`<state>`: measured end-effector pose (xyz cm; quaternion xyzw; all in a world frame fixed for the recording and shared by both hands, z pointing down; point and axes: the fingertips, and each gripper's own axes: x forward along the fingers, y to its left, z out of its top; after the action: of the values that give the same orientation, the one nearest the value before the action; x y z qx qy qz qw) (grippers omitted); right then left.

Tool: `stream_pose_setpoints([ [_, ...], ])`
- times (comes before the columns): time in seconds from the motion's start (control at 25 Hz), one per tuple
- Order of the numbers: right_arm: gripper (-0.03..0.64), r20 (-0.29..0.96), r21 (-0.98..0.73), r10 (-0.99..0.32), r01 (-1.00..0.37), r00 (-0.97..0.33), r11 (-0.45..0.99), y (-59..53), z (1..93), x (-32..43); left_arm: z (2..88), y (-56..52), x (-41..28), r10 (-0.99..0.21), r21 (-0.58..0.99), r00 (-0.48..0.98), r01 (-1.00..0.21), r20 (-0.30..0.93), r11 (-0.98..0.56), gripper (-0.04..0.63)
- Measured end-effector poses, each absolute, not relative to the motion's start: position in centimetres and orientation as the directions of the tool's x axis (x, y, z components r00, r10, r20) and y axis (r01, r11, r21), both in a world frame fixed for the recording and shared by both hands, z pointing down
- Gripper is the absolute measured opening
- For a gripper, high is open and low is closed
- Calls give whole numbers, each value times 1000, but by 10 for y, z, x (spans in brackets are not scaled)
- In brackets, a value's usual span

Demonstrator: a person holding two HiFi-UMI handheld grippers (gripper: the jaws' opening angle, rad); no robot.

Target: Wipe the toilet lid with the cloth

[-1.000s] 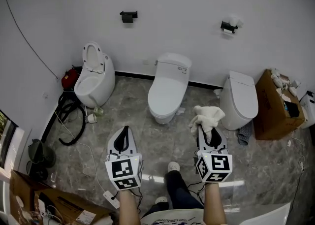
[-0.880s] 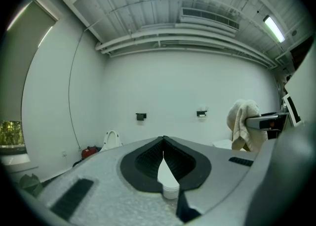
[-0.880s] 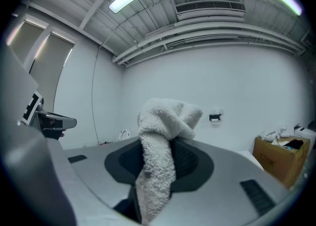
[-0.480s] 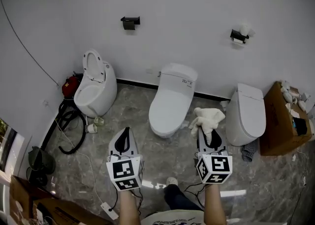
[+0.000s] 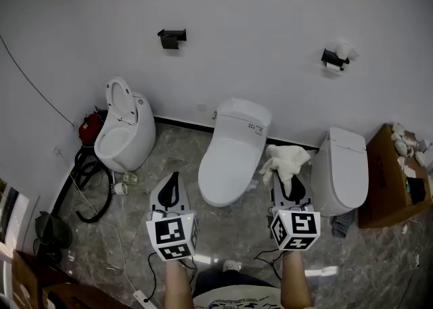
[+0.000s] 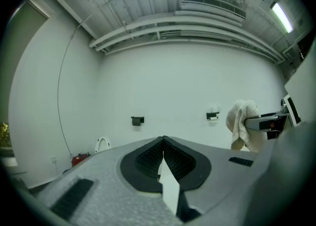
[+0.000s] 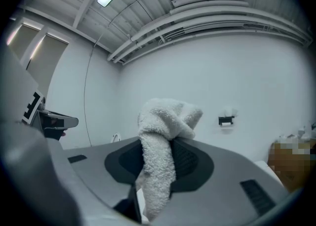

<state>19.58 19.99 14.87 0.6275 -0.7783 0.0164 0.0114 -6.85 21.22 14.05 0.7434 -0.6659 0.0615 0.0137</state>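
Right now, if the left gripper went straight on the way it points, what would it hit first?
Probably the white wall, just right of the black holder; nothing nearer shows, though depth is unclear.

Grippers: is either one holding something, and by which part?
The right gripper grips the white cloth by a bunched fold, the rest puffing out past its jaws. The left gripper is shut on nothing.

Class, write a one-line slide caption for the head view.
Right gripper grips a white cloth, left gripper shut and empty, facing the middle toilet's closed lid.
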Motion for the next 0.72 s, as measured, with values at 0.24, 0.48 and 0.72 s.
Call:
stream_pose_setpoints([
  [0.24, 121, 48, -28, -977, -978, -206, 205, 156, 155, 201, 147, 170, -70, -987, -65, 98, -992, 127, -107, 8],
  [0.48, 122, 64, -29, -980, -982, -190, 188, 111, 163, 191, 156, 121, -83, -984, -54, 105, -992, 141, -114, 8],
  [0.72, 123, 81, -17, -986, -989, -145, 144, 54, 171, 183, 164, 52, -89, -976, -38, 157, -986, 152, -164, 8],
])
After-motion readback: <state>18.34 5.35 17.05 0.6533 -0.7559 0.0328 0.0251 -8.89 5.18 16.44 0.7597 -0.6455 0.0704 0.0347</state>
